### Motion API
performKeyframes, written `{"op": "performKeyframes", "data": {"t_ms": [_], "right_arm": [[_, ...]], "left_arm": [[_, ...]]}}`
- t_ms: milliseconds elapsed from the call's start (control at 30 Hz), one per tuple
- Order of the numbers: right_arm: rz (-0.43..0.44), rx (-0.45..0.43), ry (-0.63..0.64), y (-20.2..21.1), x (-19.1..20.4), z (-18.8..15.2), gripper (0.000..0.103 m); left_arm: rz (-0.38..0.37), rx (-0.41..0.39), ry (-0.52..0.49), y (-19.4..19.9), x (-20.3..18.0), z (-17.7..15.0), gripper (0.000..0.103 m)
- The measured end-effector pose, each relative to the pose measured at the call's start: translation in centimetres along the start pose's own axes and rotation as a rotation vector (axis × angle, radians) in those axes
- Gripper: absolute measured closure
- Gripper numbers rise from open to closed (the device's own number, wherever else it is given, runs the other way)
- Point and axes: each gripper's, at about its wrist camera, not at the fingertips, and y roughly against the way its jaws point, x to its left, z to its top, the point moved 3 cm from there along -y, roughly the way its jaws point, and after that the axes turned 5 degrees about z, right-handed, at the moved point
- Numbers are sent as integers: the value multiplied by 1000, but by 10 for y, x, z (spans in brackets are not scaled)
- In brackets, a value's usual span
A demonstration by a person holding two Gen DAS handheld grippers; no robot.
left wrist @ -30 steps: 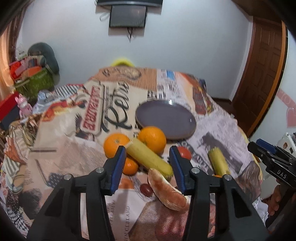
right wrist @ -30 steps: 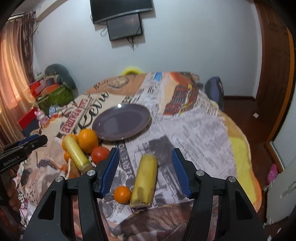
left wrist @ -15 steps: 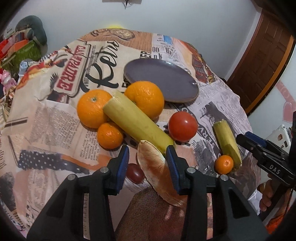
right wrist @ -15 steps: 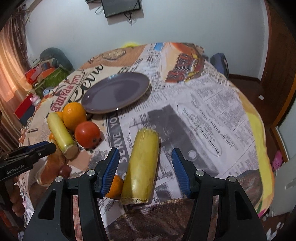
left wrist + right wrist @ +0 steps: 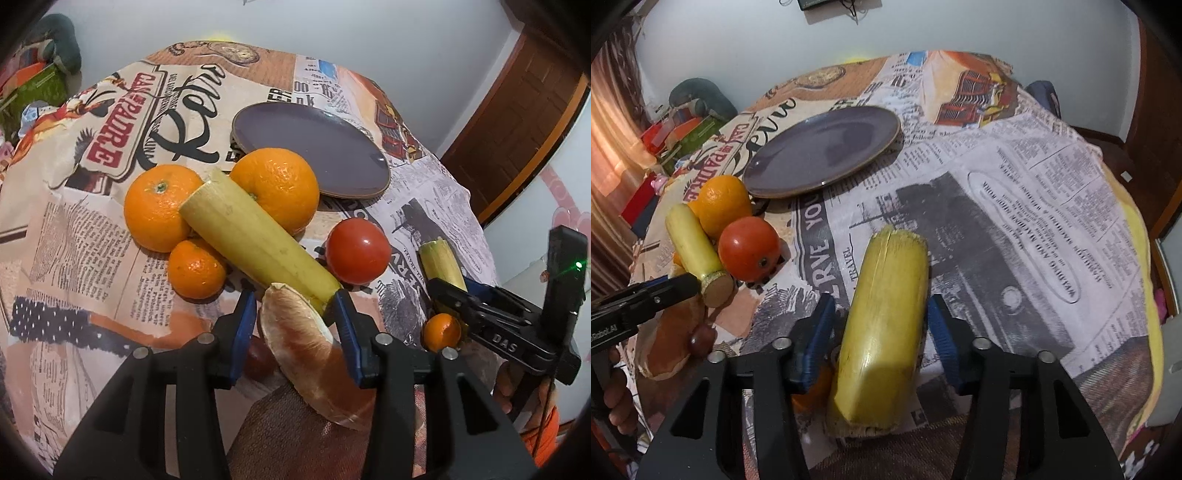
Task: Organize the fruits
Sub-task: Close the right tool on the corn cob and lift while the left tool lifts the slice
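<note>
The left tongs [image 5: 295,314] gape around a pale fruit wedge [image 5: 306,347] at the desk's [image 5: 74,221] near edge, right pad touching the long yellow stalk [image 5: 255,236]. The right tongs [image 5: 881,332] stand open astride a shorter yellow stalk [image 5: 886,317], pointing lengthwise away toward the purple plate [image 5: 823,147]. Oranges [image 5: 275,188] and a tomato [image 5: 357,251] crowd between.

left hand-held gripper [image 5: 295,325] | jaws apart | straddling pomelo wedge [image 5: 306,347]
</note>
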Motion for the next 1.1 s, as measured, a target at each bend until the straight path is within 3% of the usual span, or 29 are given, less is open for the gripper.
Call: {"op": "performKeyframes", "data": {"t_ms": [300,433,1100], "right_arm": [[3,-10,-20,2,-4,0,64],[6,-23,-24,8,-3,-1,66],[7,-191,44,65,23,18,67]], "left_arm": [[20,-13,-18,6,-3,1,72],[23,-37,-27,18,-5,3,85],[4,-241,-87,102,-30,15,90]]}}
